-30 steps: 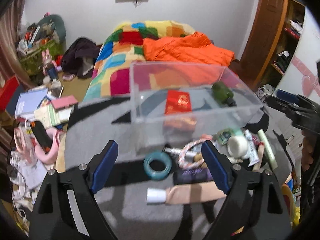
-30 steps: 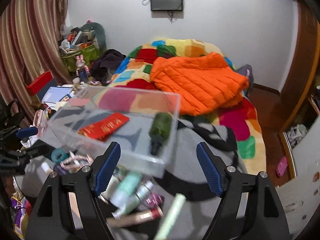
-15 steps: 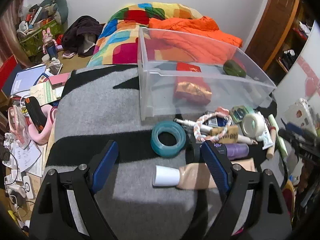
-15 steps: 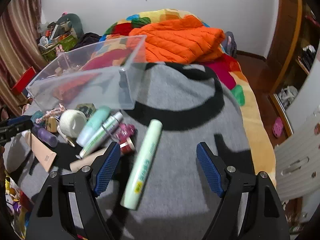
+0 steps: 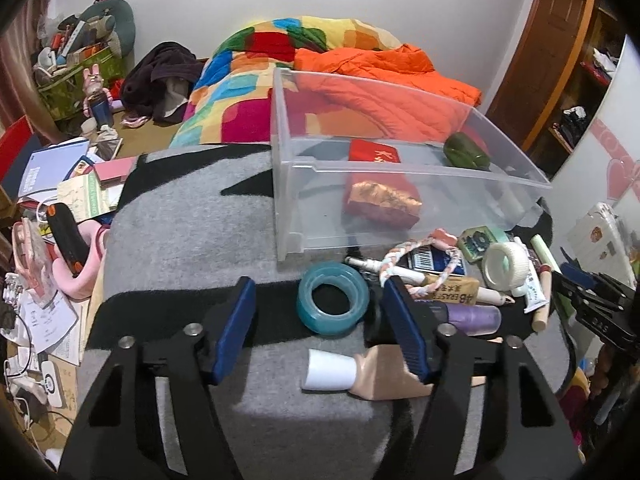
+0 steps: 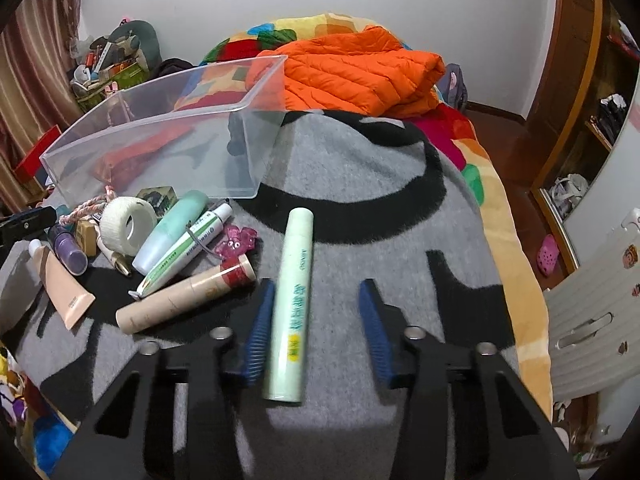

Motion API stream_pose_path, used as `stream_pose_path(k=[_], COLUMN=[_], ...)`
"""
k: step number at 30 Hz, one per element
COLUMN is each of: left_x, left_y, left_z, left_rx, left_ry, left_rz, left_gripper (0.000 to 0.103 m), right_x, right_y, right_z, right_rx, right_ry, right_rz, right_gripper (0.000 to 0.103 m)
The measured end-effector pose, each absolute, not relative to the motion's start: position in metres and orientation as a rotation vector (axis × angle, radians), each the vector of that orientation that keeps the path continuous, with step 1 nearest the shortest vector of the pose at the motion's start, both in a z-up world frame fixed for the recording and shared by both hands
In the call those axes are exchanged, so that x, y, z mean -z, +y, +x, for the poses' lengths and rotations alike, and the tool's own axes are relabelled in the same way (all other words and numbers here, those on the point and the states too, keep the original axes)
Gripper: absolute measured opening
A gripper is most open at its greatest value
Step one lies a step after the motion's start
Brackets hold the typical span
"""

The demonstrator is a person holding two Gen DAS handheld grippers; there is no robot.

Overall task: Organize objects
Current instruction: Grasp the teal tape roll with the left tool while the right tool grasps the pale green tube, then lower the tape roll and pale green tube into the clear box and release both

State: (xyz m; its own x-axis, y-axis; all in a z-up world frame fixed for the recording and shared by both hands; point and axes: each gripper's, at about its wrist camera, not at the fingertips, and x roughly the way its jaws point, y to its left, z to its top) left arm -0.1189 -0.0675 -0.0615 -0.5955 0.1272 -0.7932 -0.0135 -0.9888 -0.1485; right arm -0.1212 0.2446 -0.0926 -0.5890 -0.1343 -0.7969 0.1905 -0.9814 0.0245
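pale green tube (image 6: 291, 304), long, capped (label blurred)

The left tool (image 5: 320, 330) points steeply downward with its two black arms spread in a V and blue pads facing each other; its jaws are closing, with a wide gap between the pads and neither pad pressing on anything. The right tool (image 6: 316, 330) is tilted down at much the same steep angle, and its jaws are closing too, the left pad (image 6: 258, 330) just beside what lies between them and the right pad clearly apart from it. In the left tool's view, the right tool shows as a dark shape low at the far right edge.
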Motion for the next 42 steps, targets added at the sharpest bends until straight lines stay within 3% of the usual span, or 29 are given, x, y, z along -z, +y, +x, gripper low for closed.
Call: stream_pose_path(k=[3, 6, 17, 23, 24, 26, 27, 42], left_x=[0.06, 0.057, 0.063, 0.07, 0.07, 0.07, 0.071, 0.018], left_y=[-0.067, -0.069, -0.077, -0.058, -0.058, -0.059, -0.059, -0.063], left_z=[-0.117, -0.112, -0.114, -0.134, -0.135, -0.136, -0.136, -0.111], left_rx=[-2.721, -2.707, -2.668, -2.676, -2.682, -2.674, -2.668, -2.767], left_ry=[-0.19, -0.208, -0.216, -0.085, -0.088, -0.094, -0.097, -0.166], left_rz=[-1.366, -1.371, -1.435, -1.447, -1.435, -1.439, -1.442, -1.223], left_gripper=[0.06, 0.059, 0.059, 0.059, 0.057, 0.04, 0.038, 0.038], right_x=[0.093, 0.092, 0.091, 0.091, 0.091, 0.09, 0.089, 0.031], right_y=[0.244, 0.245, 0.25, 0.251, 0.251, 0.253, 0.254, 0.251], right_z=[-0.121, -0.12, -0.118, -0.12, -0.12, -0.119, -0.118, -0.112], right_rx=[2.654, 2.66, 2.659, 2.655, 2.655, 2.66, 2.669, 2.736], right_ry=[0.097, 0.098, 0.078, 0.075, 0.071, 0.063, 0.059, 0.02], right_rz=[1.305, 1.301, 1.303, 1.309, 1.309, 1.303, 1.293, 1.065], right_gripper=[0.019, 0.015, 0.014, 0.014, 0.014, 0.014, 0.014, 0.014])
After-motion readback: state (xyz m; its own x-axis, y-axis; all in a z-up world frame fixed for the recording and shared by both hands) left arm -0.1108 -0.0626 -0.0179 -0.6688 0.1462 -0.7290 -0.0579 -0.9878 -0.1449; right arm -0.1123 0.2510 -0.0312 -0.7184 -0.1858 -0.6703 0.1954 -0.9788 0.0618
